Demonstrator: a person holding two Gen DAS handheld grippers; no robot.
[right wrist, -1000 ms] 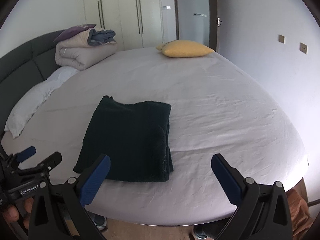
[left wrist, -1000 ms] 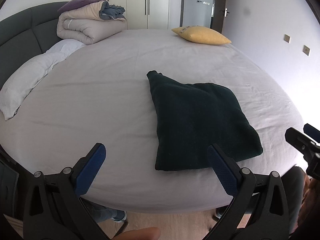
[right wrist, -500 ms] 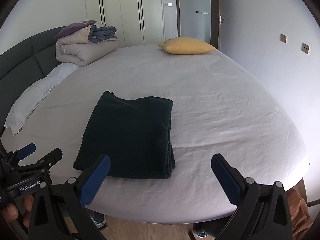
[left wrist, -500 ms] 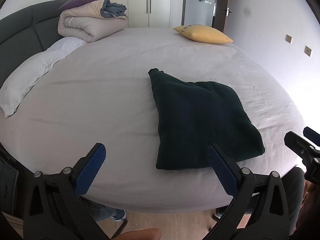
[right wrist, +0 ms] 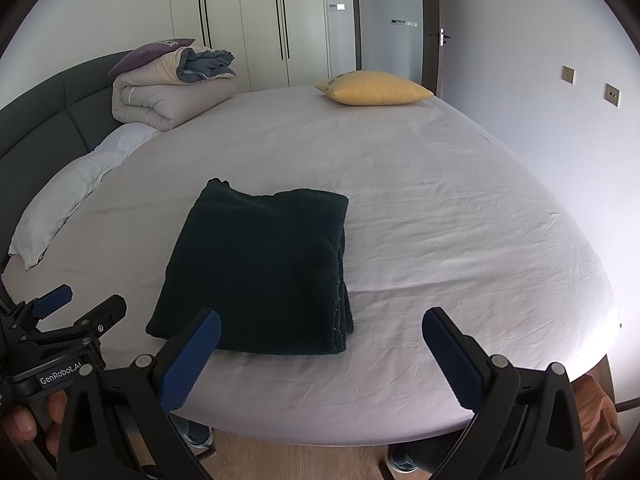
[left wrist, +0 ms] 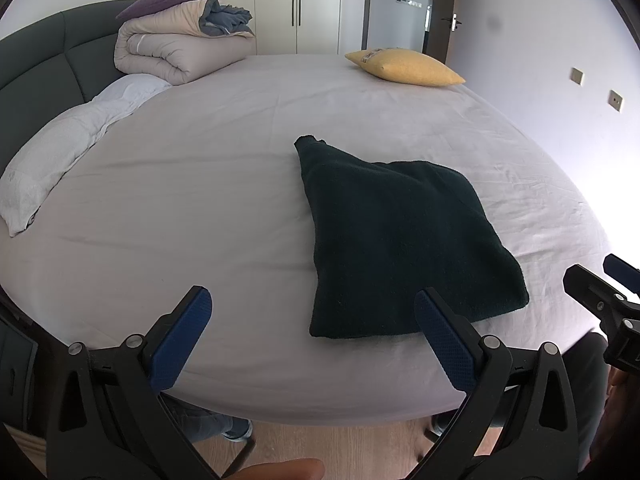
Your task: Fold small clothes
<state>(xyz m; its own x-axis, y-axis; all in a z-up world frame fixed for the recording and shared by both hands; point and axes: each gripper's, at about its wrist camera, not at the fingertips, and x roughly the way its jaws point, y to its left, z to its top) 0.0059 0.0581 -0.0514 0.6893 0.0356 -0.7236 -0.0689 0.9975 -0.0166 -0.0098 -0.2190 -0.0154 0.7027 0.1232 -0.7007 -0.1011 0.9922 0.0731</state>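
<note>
- Both grippers, the left gripper [left wrist: 312,324] and the right gripper [right wrist: 320,344], hang with jaws spread wide and empty, off the near edge of the bed [right wrist: 440,208].
- The dark green garment [right wrist: 260,268] lies near that edge as a compact, layered rectangle, stacked edges facing right.
- Its long axis runs from the near edge toward the yellow cushion [right wrist: 372,88].
- Folding looks finished; next probably comes setting it aside or one more fold.

You have one dark green garment [left wrist: 404,240] [right wrist: 260,268] folded into a thick, roughly square bundle (stacked layer edges show along its right side), lying flat near the bed's [right wrist: 440,208] front edge.
</note>
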